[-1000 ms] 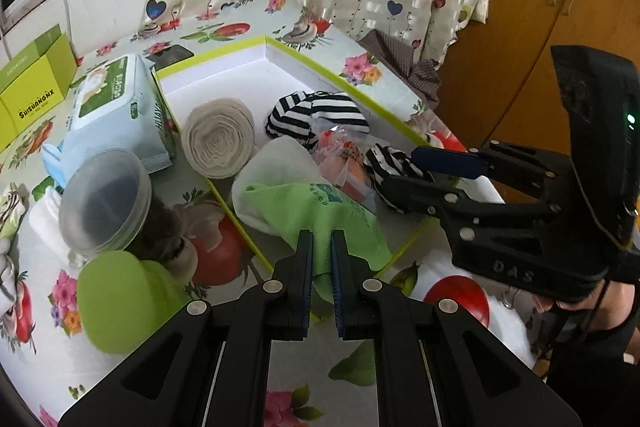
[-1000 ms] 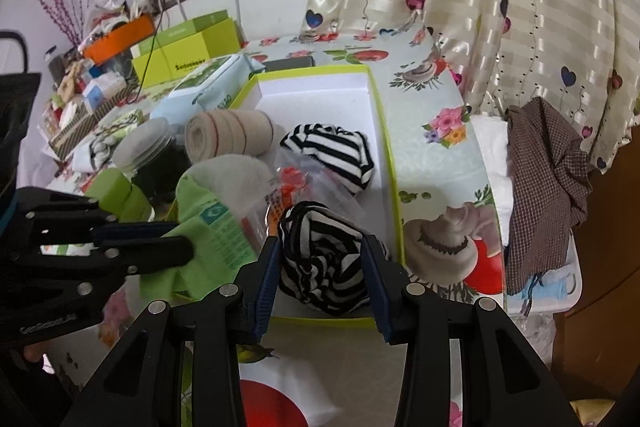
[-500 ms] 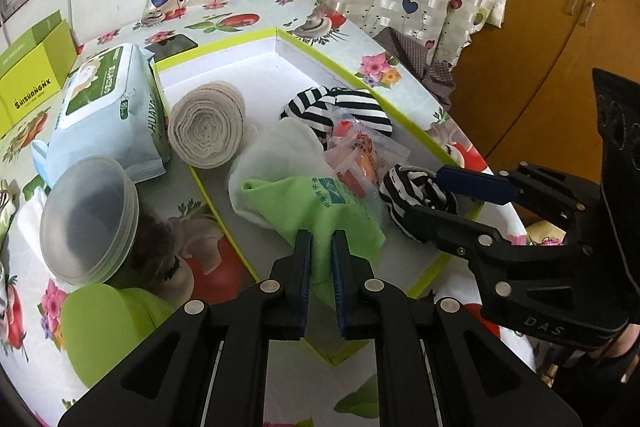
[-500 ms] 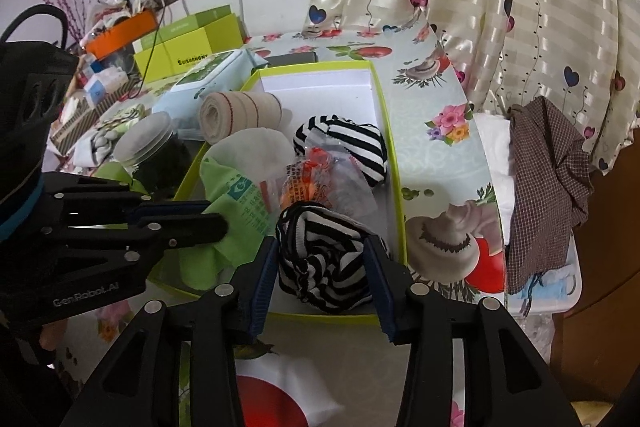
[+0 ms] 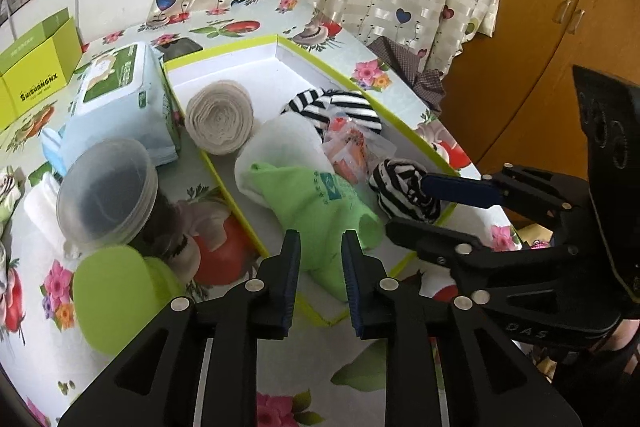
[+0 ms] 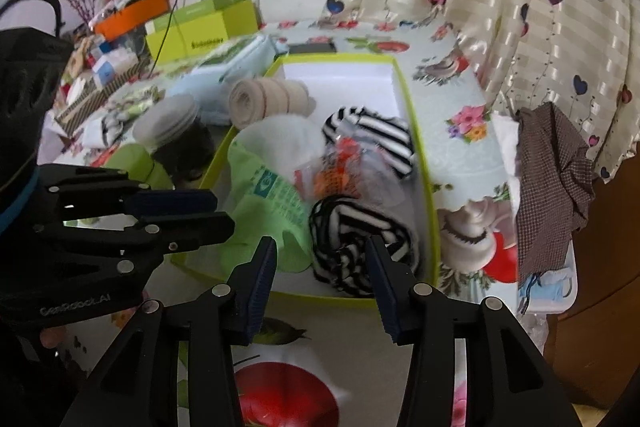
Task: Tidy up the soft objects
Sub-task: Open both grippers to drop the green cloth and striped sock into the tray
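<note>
A white box with a yellow-green rim [image 5: 224, 183] holds the soft things. A green cloth [image 5: 316, 199] lies in its near corner. My left gripper [image 5: 320, 259] straddles the cloth's near end; its jaws are opening and the pads stand clear of the cloth. A black-and-white striped ball [image 6: 360, 239] rests in the box's near right corner. It sits loosely between the fingers of my right gripper [image 6: 320, 255], which is open, with a gap at the left pad. Farther in lie a white cloth [image 5: 284, 143], a beige roll [image 5: 220, 119] and a second striped bundle [image 5: 340, 107].
A clear bag of orange items [image 5: 348, 147] lies amid the cloths. Left of the box stand a wipes pack [image 5: 120, 95], a lidded jar [image 5: 104, 191] and a green cup [image 5: 112, 299]. A checked brown cloth [image 6: 552, 167] hangs off the table's right edge by the curtain.
My left jaws were shut on the green cloth and have now parted, leaving it in the box. The right jaws widened slightly around the striped ball.
</note>
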The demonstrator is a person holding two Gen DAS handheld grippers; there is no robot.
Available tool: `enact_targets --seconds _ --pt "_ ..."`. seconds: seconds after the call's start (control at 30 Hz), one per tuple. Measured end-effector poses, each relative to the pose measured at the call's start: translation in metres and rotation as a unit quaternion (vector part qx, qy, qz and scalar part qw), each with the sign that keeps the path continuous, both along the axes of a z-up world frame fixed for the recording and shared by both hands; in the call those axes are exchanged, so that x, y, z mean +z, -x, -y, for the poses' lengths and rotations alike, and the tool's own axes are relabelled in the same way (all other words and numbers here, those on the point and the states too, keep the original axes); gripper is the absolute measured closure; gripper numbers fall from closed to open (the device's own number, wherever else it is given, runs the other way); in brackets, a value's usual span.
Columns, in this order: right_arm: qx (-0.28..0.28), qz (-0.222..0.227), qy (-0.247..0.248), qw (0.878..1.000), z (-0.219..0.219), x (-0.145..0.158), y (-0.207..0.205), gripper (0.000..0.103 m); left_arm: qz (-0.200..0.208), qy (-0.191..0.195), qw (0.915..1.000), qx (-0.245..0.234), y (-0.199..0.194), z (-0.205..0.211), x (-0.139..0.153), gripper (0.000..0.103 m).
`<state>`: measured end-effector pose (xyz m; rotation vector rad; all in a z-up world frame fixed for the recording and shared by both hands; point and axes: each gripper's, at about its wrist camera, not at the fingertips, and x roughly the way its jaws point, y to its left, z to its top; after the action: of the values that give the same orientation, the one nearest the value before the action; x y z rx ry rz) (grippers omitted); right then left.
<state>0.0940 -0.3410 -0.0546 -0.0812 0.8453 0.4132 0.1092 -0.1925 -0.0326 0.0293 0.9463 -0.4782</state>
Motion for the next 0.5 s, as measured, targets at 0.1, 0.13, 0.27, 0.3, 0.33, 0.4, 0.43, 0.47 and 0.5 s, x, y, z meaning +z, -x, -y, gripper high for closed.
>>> enact_targets --seconds 0.1,0.13,0.27,0.3,0.33,0.4,0.43,0.47,0.5 --pt "-0.002 -0.014 -0.001 1.0 -0.004 -0.006 -0.008 0.058 -0.002 -0.002 1.0 -0.004 0.004 0.001 -0.002 0.081" --pt "-0.002 -0.019 -0.001 1.0 -0.005 -0.008 -0.011 0.057 -0.003 0.0 1.0 -0.007 0.005 0.001 -0.002 0.081" --pt "-0.004 -0.026 0.002 1.0 -0.011 -0.012 -0.024 0.057 -0.002 -0.002 0.9999 -0.01 0.008 0.001 -0.004 0.081" --pt "-0.005 -0.028 0.003 1.0 -0.012 -0.014 -0.027 0.057 -0.002 0.001 0.9999 -0.01 0.008 0.001 -0.005 0.081" --pt "-0.003 -0.027 0.004 1.0 -0.014 -0.014 -0.03 0.057 -0.002 0.002 1.0 -0.009 0.008 0.0 -0.005 0.081" --pt "0.001 -0.029 0.006 1.0 -0.018 -0.014 -0.037 0.057 -0.001 0.003 1.0 -0.007 0.008 -0.001 -0.005 0.081" --pt "0.002 -0.028 0.008 1.0 -0.02 -0.014 -0.039 0.057 0.0 0.003 1.0 -0.006 0.009 -0.001 -0.006 0.081" --pt "0.003 -0.028 0.01 1.0 -0.022 -0.014 -0.043 0.057 0.0 0.004 1.0 -0.007 0.009 -0.001 -0.006 0.081" --pt "0.005 -0.028 0.011 1.0 -0.023 -0.014 -0.046 0.057 0.0 0.006 1.0 -0.008 0.009 -0.001 -0.006 0.081"
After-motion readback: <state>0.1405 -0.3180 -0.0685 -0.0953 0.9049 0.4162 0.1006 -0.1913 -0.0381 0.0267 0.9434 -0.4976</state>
